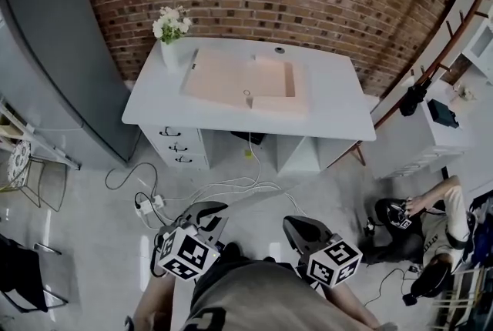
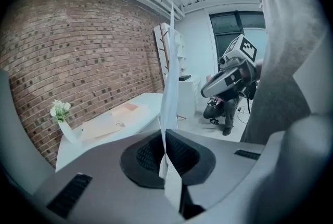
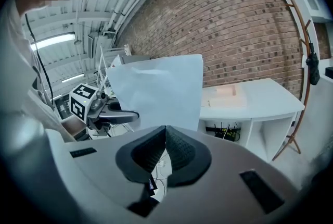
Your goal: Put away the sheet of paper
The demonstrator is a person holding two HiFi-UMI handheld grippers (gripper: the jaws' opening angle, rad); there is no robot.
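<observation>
Gripping: left hand-held gripper (image 2: 164, 139) pinches sheet of paper (image 2: 170, 82)
Right hand-held gripper (image 3: 165, 132): jaws together, empty
Surface (image 1: 331, 106): well apart

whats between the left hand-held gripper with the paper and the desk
Mostly bare floor, seen in the head view: a white power strip and loose cables run out from under the desk toward the left hand-held gripper.

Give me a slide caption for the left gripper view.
Left gripper clamps a sheet of paper edge-on, white desk beyond.
</observation>
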